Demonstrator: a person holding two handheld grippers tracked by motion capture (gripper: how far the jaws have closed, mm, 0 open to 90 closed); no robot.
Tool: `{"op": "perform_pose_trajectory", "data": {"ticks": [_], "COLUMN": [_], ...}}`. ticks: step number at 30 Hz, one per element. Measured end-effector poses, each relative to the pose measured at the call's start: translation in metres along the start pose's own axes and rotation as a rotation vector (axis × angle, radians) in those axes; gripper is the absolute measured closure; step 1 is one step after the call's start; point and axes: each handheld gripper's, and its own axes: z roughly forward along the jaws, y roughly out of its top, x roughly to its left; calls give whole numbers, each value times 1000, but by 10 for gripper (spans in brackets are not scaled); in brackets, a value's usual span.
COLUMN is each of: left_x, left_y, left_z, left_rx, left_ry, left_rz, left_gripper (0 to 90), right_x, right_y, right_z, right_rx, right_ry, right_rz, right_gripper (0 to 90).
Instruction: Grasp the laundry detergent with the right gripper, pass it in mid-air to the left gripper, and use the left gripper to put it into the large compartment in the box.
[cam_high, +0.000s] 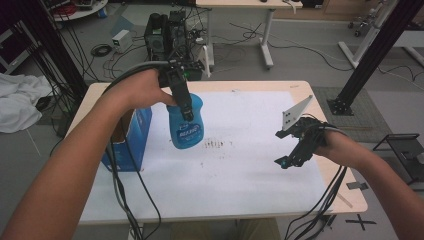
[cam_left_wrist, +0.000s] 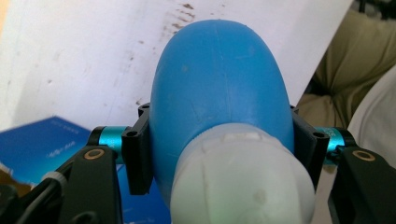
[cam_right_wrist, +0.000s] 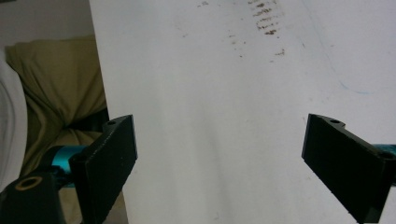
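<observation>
left gripper (cam_high: 186, 111) clamped on blue bottle (cam_high: 185, 124), pointing down, held above white mat (cam_high: 240, 165); right gripper (cam_high: 281, 161) jaws wide apart, empty, over mat's right side

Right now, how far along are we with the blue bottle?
Done: the left gripper has the blue bottle clamped between its fingers and lifted off the white table mat, beside the open blue box. In hand: carrying the bottle in the air. Left: setting it down somewhere, perhaps in the box. The right gripper hangs open over the mat, holding nothing.
</observation>
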Motion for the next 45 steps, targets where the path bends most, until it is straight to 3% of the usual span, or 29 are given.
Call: {"op": "perform_pose_trajectory", "data": {"ticks": [1,3,4,7,8,11,17,18,20,21,22,28,32,38,43,44,45], "left_x": [2,5,5,13,12,17,27,31,36,36,38,51,60,74,84,87,89], "left_y": [-2,-7,-9,-17,-19,-26,-41,-44,-51,-54,-57,-79,-94,-116,-129,-131,-133], "left_z": [-3,-8,-9,-18,-18,-28,-48,-53,-59,-60,-63,-76,-82,-90,-94,-95,-96], "left_rx": [-5,-11,-36,-25,-42,-38,-55,-43,-51,-68,-59,-79,-104,-119,-102,-87,-84], "left_ry": [10,26,31,29,30,29,10,11,23,20,23,38,39,49,60,66,70], "left_rz": [-8,-15,-43,-23,-39,-17,8,33,47,31,50,63,21,-16,-16,0,2], "left_gripper": [377,377,378,378,378,378,378,378,378,378,378,378,378,378,379,379,379], "right_x": [-1,-2,-1,-1,0,-1,-2,-3,-4,-5,-5,-7,-6,-8,-8,-8,-10], "right_y": [1,2,3,4,3,2,0,0,0,0,0,2,3,0,-1,-1,-2], "right_z": [0,-1,-3,-5,-5,-6,-9,-10,-10,-10,-10,-12,-13,-14,-16,-16,-16], "right_rx": [11,24,25,19,17,13,-6,-7,-10,-10,-8,-9,5,-7,-18,-15,-30], "right_ry": [-1,-10,-8,-6,-1,3,0,-5,-3,-4,-5,-7,12,-5,1,1,-19], "right_rz": [-17,-16,-16,-21,-19,-37,-22,-22,-18,-27,-26,-28,-2,-2,22,26,15], "right_gripper": [14,7,7,7,7,7,7,7,7,7,7,7,7,7,7,7,7]}}
